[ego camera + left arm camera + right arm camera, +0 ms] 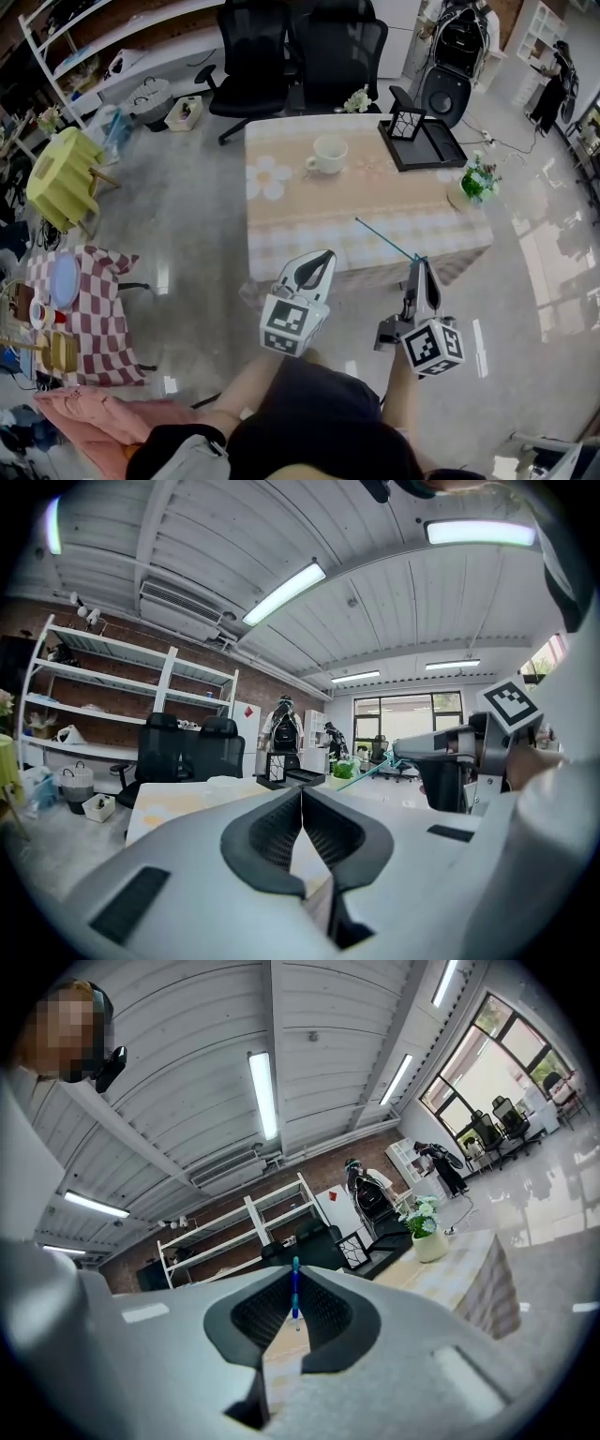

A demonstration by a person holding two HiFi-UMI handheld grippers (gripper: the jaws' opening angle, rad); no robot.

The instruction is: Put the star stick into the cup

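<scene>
While the person holds both tools at the near edge of the beige checked cloth-covered worktop (300,234), we record the following. In the right gripper view, the right gripper (292,1277) has its fingers pinching a thin teal-blue star stick (295,1296), which stands upright in the narrow gap between the ribbed black pads. In the head view the same right gripper (419,266) sits at the worktop's near right edge. From it the star stick (384,239) runs as a slim slanted line up and to the left, over the cloth. We cannot make out the star end at this size. A white ceramic cup with a handle (327,155) stands upright on the far half of the worktop, well apart from the stick's free tip. In the head view the left gripper (322,258) hangs at the near edge, left of the right one. Its own view shows the left gripper (302,797) with fingers pressed together and nothing between them. A black rectangular tray (427,142) lies at the far right of the worktop, and a white-potted green plant (476,180) stands by the right edge. Two black mesh office chairs (281,52) stand beyond the far side.
</scene>
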